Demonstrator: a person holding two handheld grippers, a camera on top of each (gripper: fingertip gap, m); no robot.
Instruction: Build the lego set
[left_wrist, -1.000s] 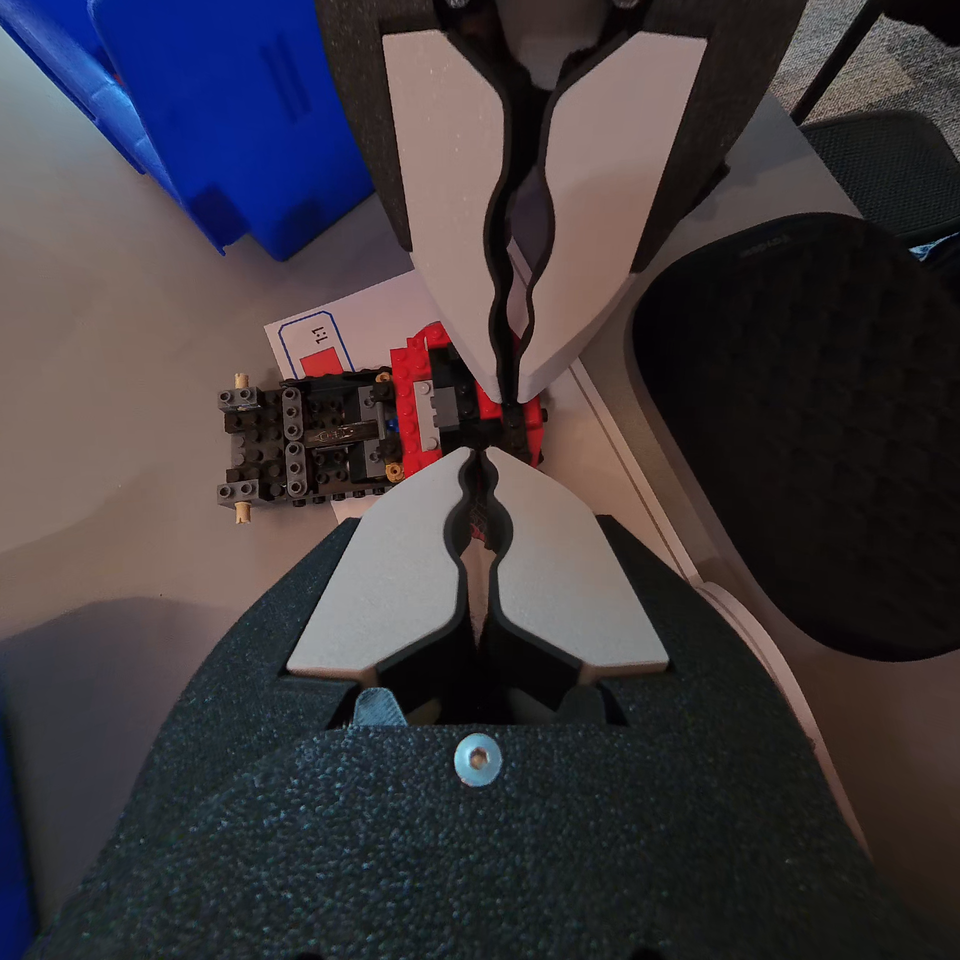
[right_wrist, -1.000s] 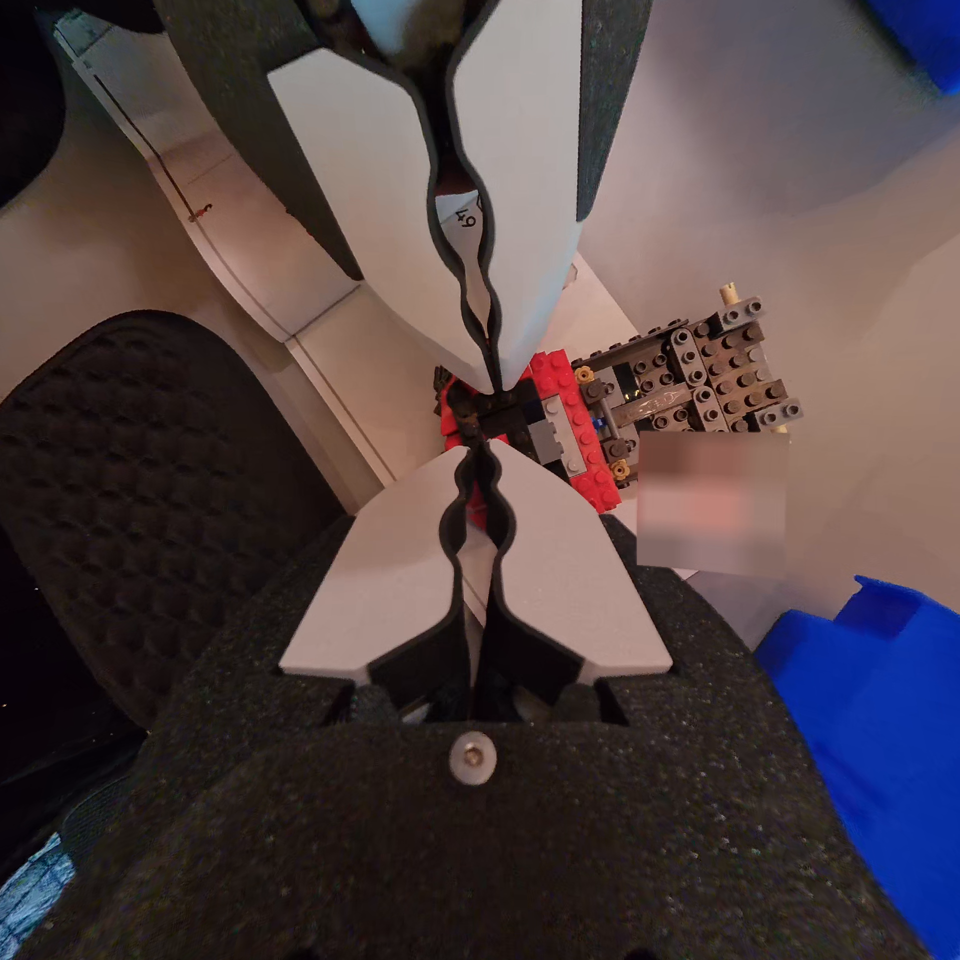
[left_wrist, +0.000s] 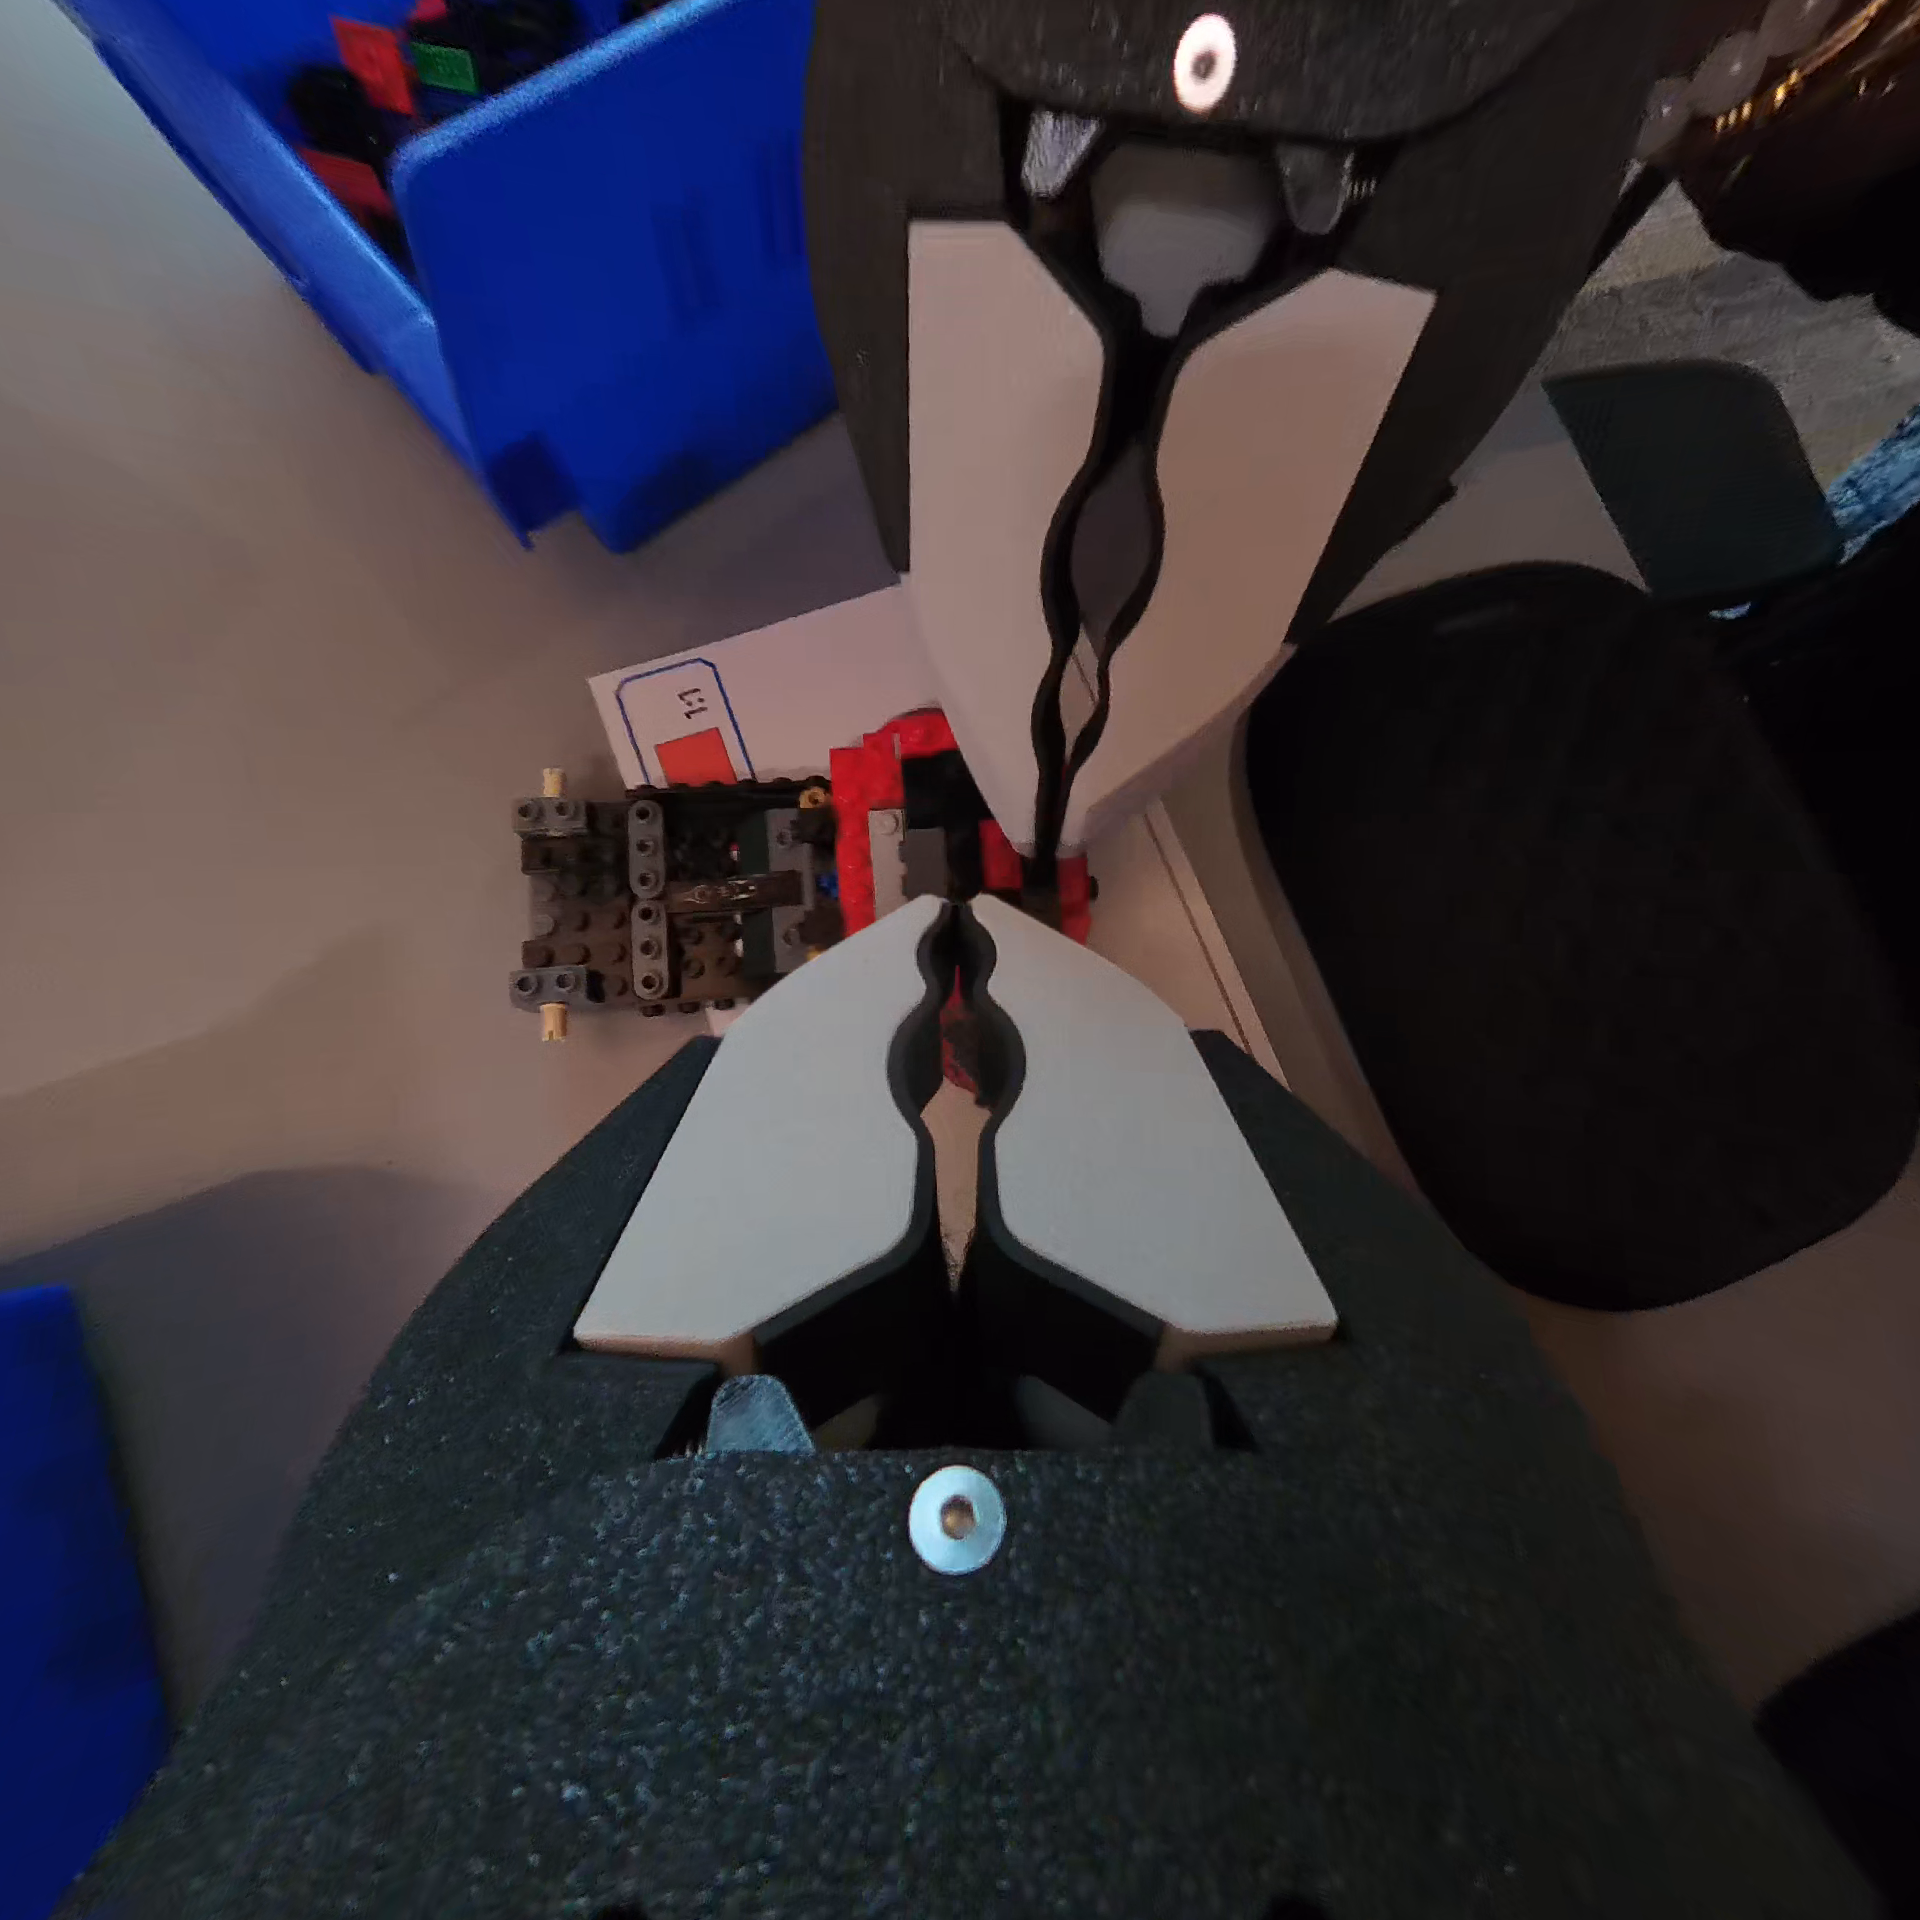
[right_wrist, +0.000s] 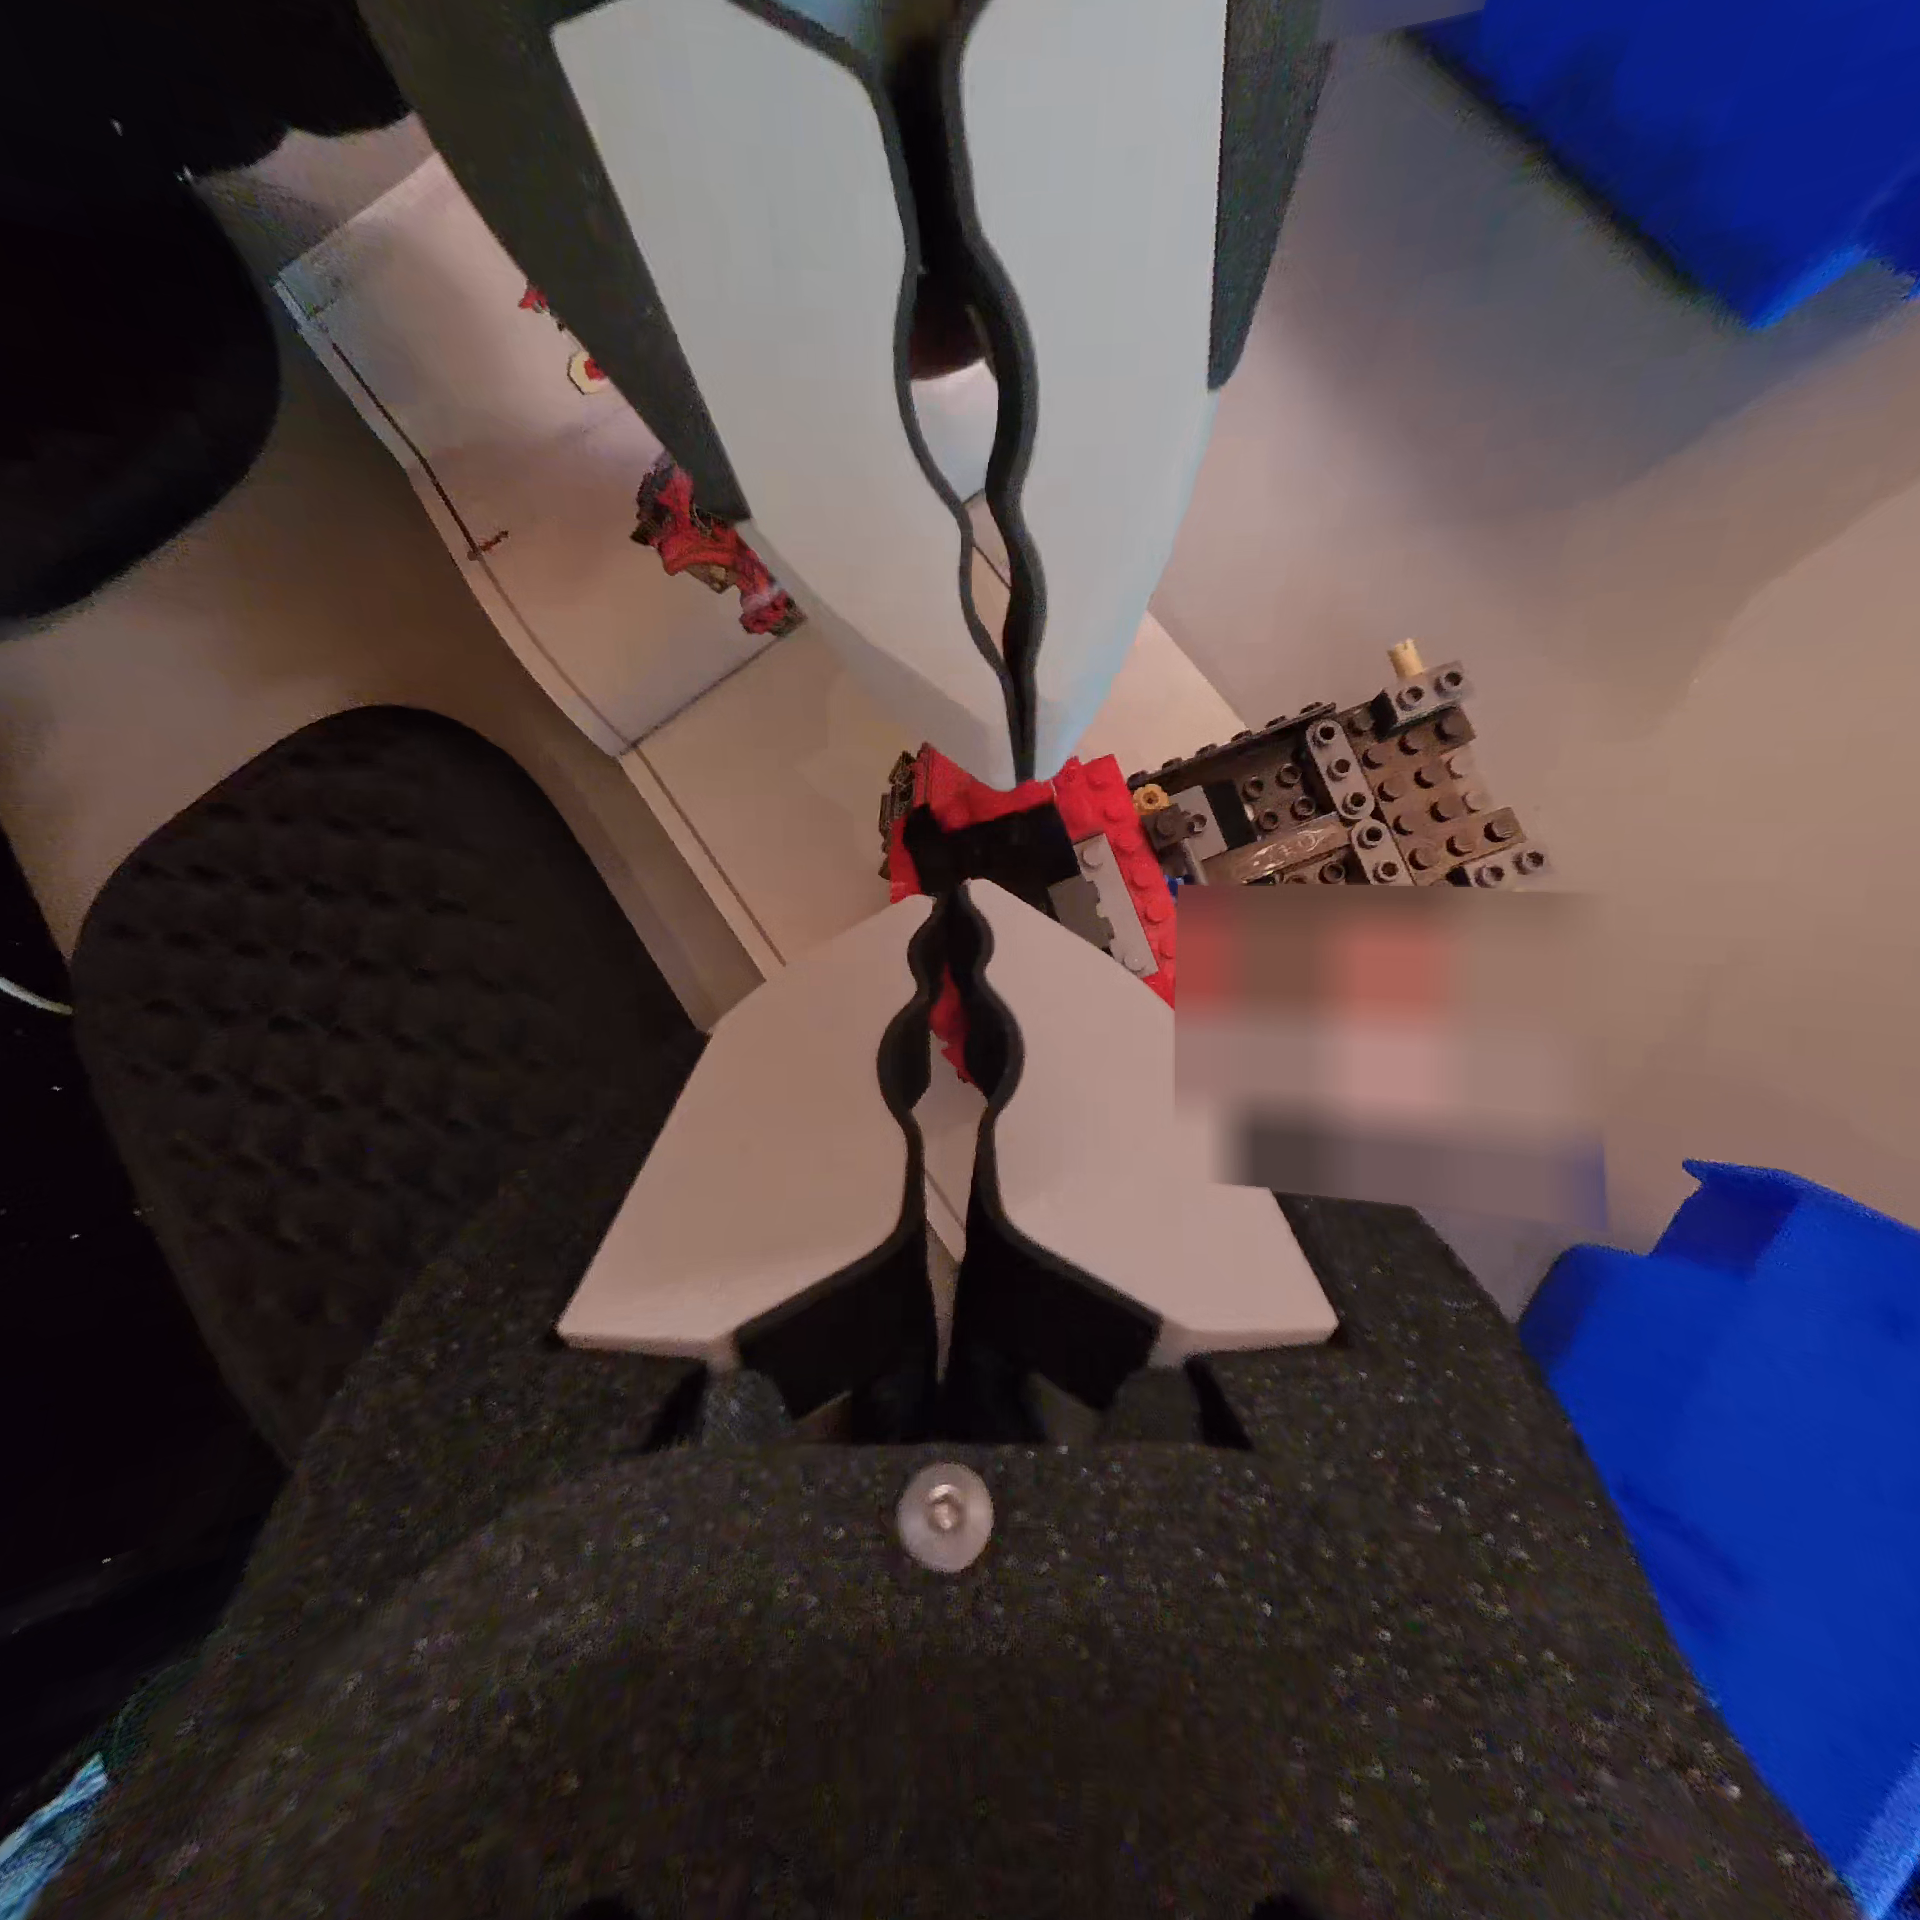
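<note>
Red and black, the lego car (left_wrist: 831, 894) lies on the pale surface (left_wrist: 260, 779), partly over a printed sheet (left_wrist: 758, 686). Left gripper (left_wrist: 951, 914) and right gripper (right_wrist: 956, 899) meet tip to tip at its red end, fingers closed together; whether they pinch a brick is unclear. Blue bin (left_wrist: 582, 312) sits far left.

red-and-black lego build (left_wrist: 883, 831); blue bin (left_wrist: 623, 291)
</note>
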